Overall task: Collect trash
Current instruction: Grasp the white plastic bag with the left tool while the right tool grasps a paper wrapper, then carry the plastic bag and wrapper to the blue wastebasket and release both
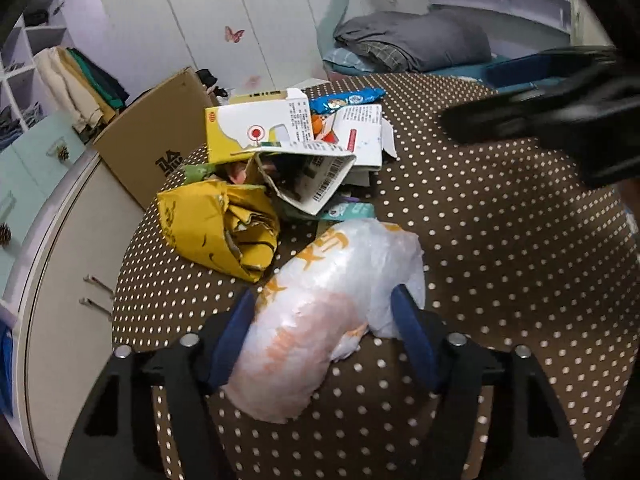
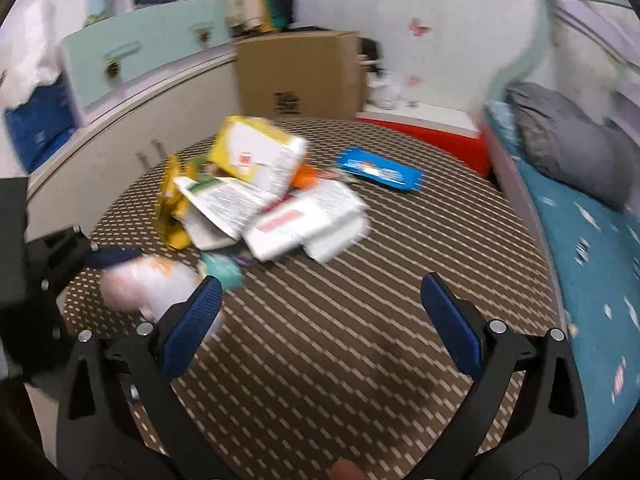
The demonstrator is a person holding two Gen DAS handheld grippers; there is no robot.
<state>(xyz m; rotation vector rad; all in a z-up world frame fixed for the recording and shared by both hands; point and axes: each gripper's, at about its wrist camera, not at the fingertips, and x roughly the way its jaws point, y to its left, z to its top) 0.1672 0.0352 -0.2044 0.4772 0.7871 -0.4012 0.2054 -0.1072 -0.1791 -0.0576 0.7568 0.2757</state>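
A crumpled white plastic bag [image 1: 332, 300] with orange print lies on the brown dotted table [image 1: 480, 260]. My left gripper [image 1: 322, 316] is closed around it, both blue pads against its sides. Behind it sits a heap of trash: a crumpled yellow bag [image 1: 224, 232], a yellow and white carton [image 1: 256, 132], a torn white box with a barcode [image 1: 316, 176], a teal packet [image 1: 352, 212] and a blue wrapper [image 1: 348, 100]. My right gripper [image 2: 322, 284] hovers open over bare table with nothing between its pads; it appears blurred and black in the left wrist view [image 1: 560, 120].
A cardboard box [image 1: 156, 140] stands beyond the table's far left edge, beside a low cabinet [image 1: 60, 240]. A bed with a folded grey blanket [image 1: 412, 44] runs along the right. A red box [image 2: 432, 140] sits behind the table.
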